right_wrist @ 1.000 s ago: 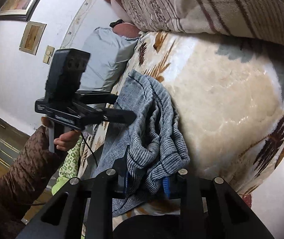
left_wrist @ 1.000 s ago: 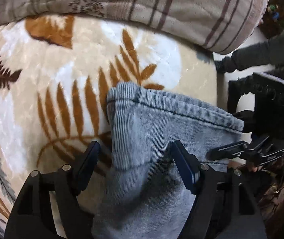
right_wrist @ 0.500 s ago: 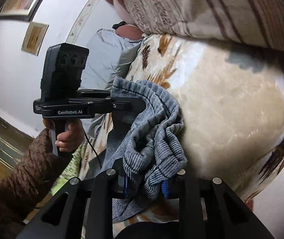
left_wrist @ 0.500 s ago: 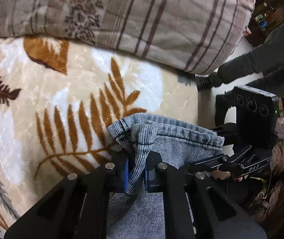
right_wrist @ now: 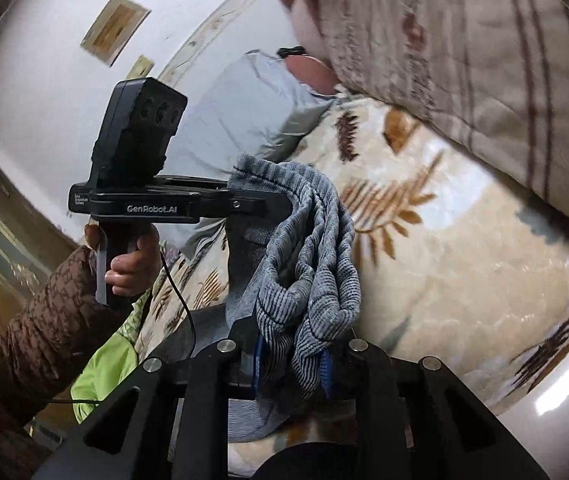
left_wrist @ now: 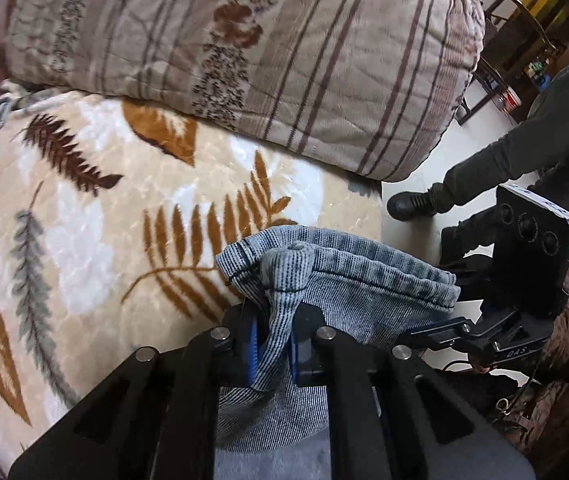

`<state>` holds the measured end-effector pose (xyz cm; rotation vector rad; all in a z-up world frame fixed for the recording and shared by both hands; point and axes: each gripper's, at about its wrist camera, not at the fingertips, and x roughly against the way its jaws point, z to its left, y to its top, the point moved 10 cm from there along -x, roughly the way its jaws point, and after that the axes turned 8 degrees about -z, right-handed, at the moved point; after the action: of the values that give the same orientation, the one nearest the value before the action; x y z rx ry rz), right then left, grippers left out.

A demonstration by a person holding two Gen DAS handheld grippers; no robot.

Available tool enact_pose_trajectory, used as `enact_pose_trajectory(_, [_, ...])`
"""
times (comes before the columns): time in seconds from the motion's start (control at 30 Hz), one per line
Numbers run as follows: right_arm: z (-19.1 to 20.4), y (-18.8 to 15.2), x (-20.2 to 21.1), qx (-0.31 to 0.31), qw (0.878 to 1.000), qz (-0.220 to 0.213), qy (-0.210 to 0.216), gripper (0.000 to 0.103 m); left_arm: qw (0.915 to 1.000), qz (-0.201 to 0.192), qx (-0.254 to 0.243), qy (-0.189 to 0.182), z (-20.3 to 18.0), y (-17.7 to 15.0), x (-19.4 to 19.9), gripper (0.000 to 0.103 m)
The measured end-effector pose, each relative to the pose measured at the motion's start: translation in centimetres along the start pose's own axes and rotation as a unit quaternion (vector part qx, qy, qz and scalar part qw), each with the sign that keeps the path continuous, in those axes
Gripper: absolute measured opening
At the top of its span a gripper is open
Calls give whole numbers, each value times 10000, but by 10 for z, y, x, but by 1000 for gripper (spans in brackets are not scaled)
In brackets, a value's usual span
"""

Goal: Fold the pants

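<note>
The left gripper point(left_wrist: 272, 354) pinches a gathered fold of the grey-blue pants point(left_wrist: 348, 280) at lower centre; their hem runs rightward toward the right gripper point(right_wrist: 292, 360), clamped on bunched cloth, above the leaf-patterned blanket point(left_wrist: 104, 208).

Both tools are matte black with silver pivot screws and blue pads. The left claw point(right_wrist: 284, 204) carries white "GenRobot.AI" lettering, a three-lens camera block point(right_wrist: 140, 128) and a thin black cable point(right_wrist: 180, 296). A brown quilted sleeve point(right_wrist: 44, 320) covers the arm.
</note>
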<state>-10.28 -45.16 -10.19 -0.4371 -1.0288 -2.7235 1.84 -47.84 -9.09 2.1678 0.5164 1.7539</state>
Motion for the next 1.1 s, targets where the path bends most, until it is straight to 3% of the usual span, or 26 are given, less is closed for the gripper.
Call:
enact_pose_trajectory(0.5, [91,-11,-11,800,9959,238,356,18,9974,-370,297,547,9,-41,67,10])
enact_pose_trajectory(1.1, [167,-84,-65,1404,9792,1256,748,18,9897,-413,1043,893,46,-132,108,11])
